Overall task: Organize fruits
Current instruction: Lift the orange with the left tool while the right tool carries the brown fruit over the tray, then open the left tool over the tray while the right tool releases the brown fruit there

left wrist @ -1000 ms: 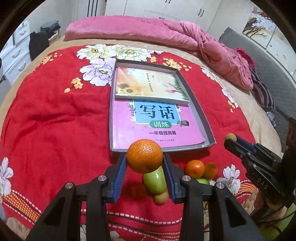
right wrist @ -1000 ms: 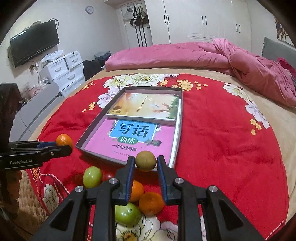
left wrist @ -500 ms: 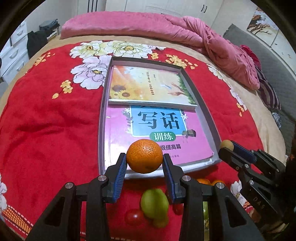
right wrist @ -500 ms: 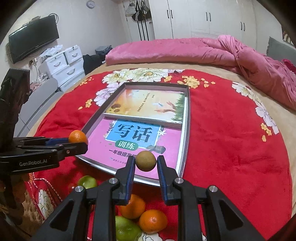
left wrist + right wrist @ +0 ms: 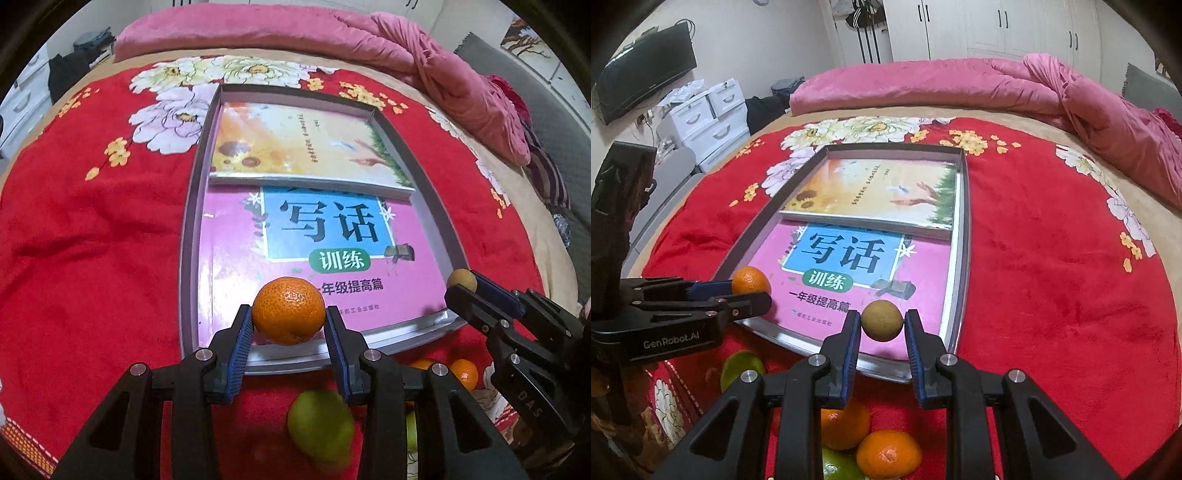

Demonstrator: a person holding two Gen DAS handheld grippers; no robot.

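Firmly clawed: dimpled orange (image 5: 289, 311), smooth brown ball-fruit (image 5: 881, 319)

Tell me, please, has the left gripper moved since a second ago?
Yes. The left gripper, shut on the orange, has advanced over the tray's near rim.

Pink book (image 5: 321, 254) reads "写话 训练"; left gripper (image 5: 752, 291) body reads "GenRobot.AI".

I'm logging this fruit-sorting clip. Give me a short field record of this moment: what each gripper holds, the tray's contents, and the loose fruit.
left gripper: shut on orange
right gripper: shut on brown fruit
tray: holds two books, no fruit yet
position: both fruits above tray's near edge
loose fruit: oranges and green fruits on red blanket before tray
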